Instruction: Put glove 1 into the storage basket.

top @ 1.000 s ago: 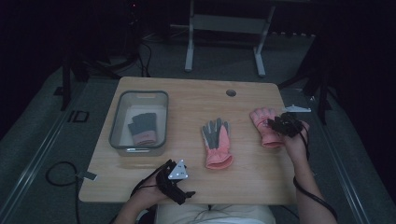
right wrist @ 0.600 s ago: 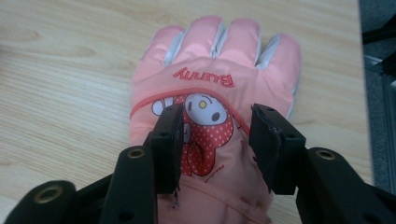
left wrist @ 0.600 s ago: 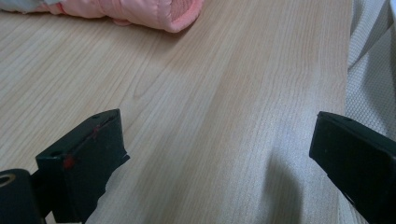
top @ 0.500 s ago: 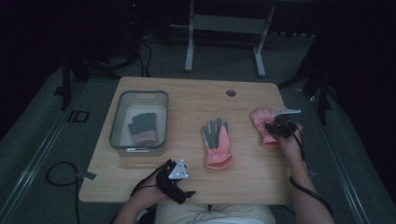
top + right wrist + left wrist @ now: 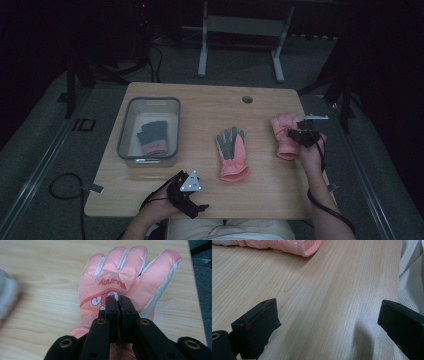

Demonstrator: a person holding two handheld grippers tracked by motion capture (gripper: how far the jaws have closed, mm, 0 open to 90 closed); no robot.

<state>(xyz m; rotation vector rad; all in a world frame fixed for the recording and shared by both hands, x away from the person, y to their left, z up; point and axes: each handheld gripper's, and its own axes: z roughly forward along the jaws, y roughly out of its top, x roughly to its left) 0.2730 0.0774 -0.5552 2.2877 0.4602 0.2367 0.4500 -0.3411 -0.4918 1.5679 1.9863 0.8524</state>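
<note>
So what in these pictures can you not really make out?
- Whether the right claw pinches fabric of the right pink glove: its shut jaws cover the spot, right gripper view.
- Glove in the bin: too small and dim, high view.
- Middle glove: cut off by the top edge, left gripper view.

The pink glove [image 5: 125,292] bears the red word "Bunny", seen upside down

A dim lab or recording room, by the look of it: a lone wooden worktop [image 5: 200,105] on grey carpet [image 5: 45,165], loose cables [image 5: 62,187], metal stand legs [image 5: 240,47] behind.
</note>
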